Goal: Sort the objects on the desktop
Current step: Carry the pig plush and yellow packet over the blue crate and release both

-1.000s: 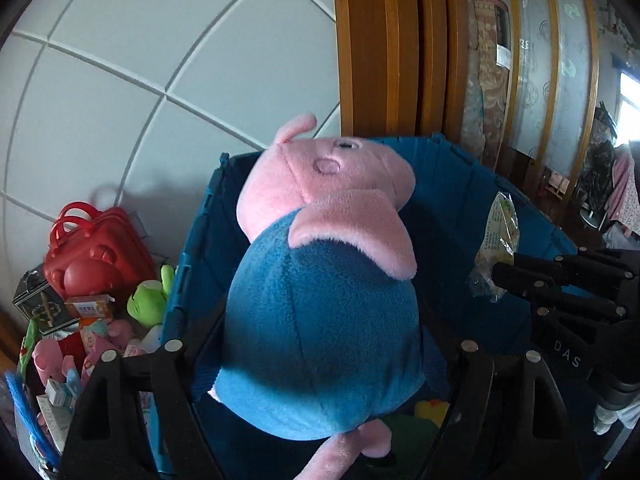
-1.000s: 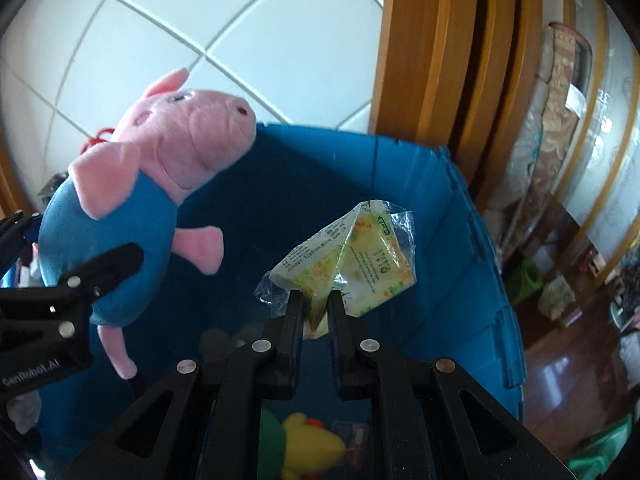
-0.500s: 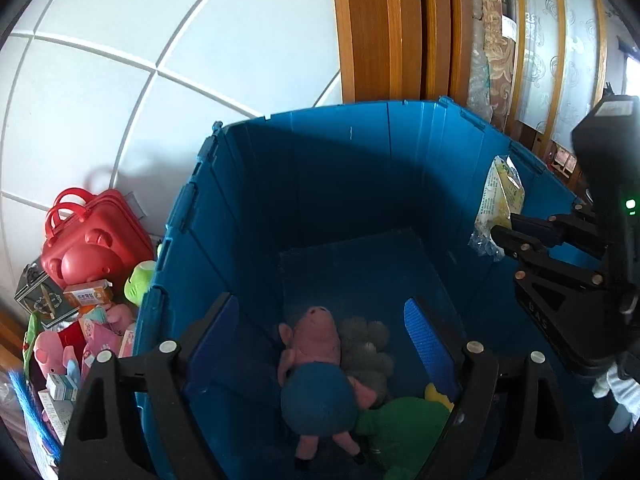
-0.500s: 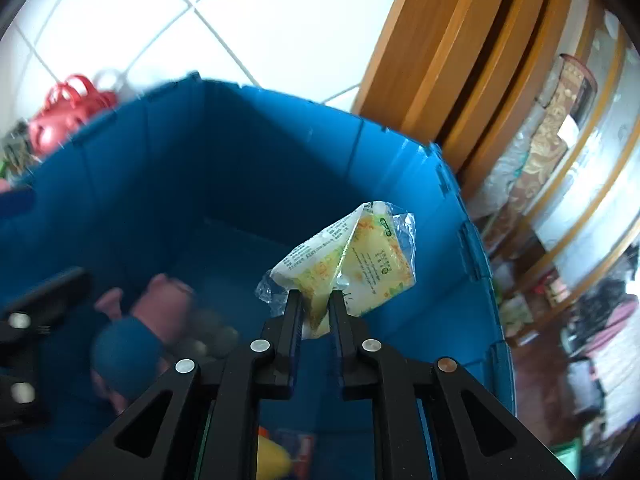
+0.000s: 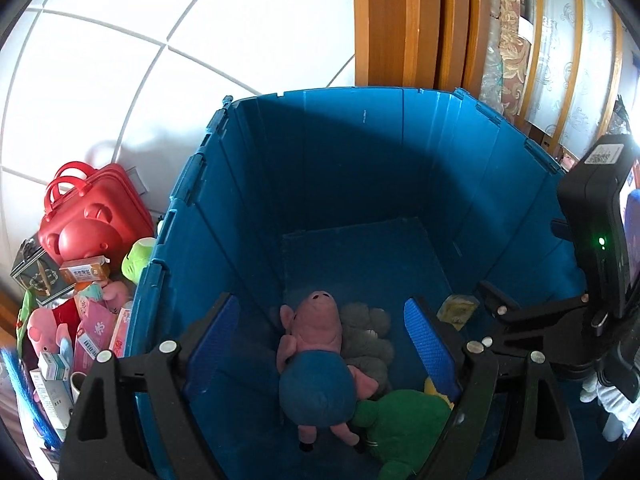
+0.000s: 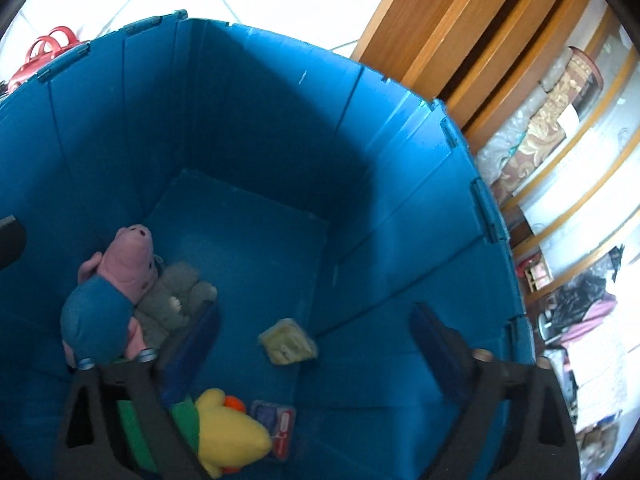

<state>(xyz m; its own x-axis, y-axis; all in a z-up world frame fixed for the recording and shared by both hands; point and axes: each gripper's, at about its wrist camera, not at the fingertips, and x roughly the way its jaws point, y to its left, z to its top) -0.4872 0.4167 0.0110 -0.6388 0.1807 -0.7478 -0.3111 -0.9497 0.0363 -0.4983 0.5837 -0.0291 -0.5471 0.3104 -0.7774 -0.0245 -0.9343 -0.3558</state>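
Note:
A deep blue bin point(image 5: 360, 148) fills both views; its wall also shows in the right wrist view point(image 6: 280, 92). On its floor lie a pink pig plush in a blue shirt point(image 5: 316, 360) point(image 6: 108, 296), a grey plush point(image 5: 368, 336) point(image 6: 176, 296), a green and yellow plush point(image 5: 400, 428) point(image 6: 224, 432), a small card pack point(image 6: 276, 428) and a yellow snack packet point(image 5: 458, 310) point(image 6: 288, 342). My left gripper point(image 5: 320, 336) is open and empty above the bin. My right gripper point(image 6: 316, 332) is open and empty above the packet; it also shows in the left wrist view point(image 5: 532, 320).
Left of the bin, on the white tiled floor point(image 5: 120, 40), lies a pile with a red toy suitcase point(image 5: 88, 216), a green plush point(image 5: 138, 258), small boxes point(image 5: 84, 272) and pink toys point(image 5: 44, 328). A wooden door frame point(image 5: 400, 20) stands behind the bin.
My left gripper opened and the pig plush fell into the bin. My right gripper then opened and the snack packet dropped to the bin floor.

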